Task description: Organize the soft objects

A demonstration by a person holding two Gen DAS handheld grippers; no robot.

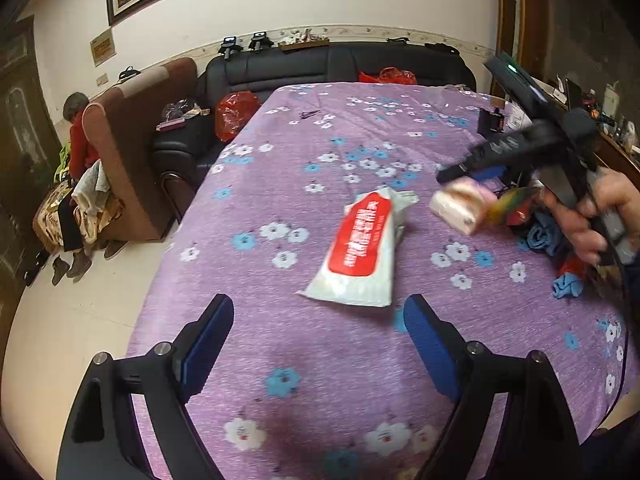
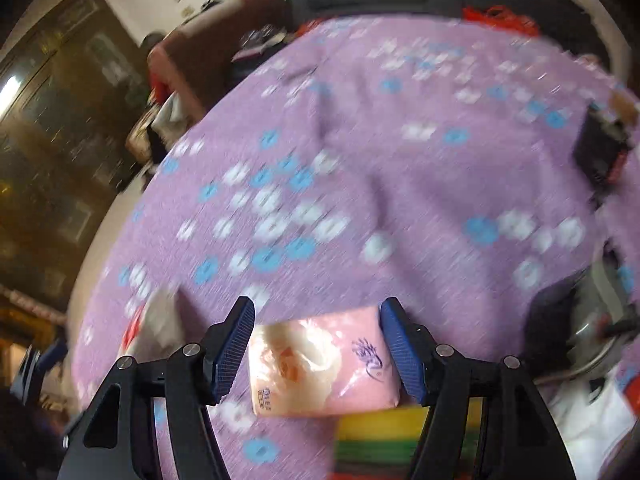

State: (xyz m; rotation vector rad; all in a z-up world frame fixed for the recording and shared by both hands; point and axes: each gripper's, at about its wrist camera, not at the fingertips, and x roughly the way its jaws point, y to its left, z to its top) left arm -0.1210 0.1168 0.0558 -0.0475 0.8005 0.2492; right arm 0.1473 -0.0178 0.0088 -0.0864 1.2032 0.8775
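A white wipes pack with a red label (image 1: pixel 362 242) lies flat on the purple flowered tablecloth (image 1: pixel 320 140). Just in front of it my left gripper (image 1: pixel 319 304) stands wide open, with nothing between its blue pads. My right gripper (image 2: pixel 318 308) is shut on a pink tissue pack (image 2: pixel 320 364), which spans the gap from one pad to the other. In the left wrist view that pack (image 1: pixel 460 206) hangs in the air under the blurred right gripper (image 1: pixel 444 176), to the right of the wipes pack. A hand (image 1: pixel 588 216) holds the right gripper's handle.
A heap of coloured soft items and blue cloth (image 1: pixel 540 236) lies at the table's right side. A black box (image 1: pixel 490 122) stands further back. A yellow and green striped item (image 2: pixel 380 428) lies under the right gripper. Beyond are a black sofa (image 1: pixel 320 64), a brown armchair (image 1: pixel 132 152) and a seated person (image 1: pixel 80 128).
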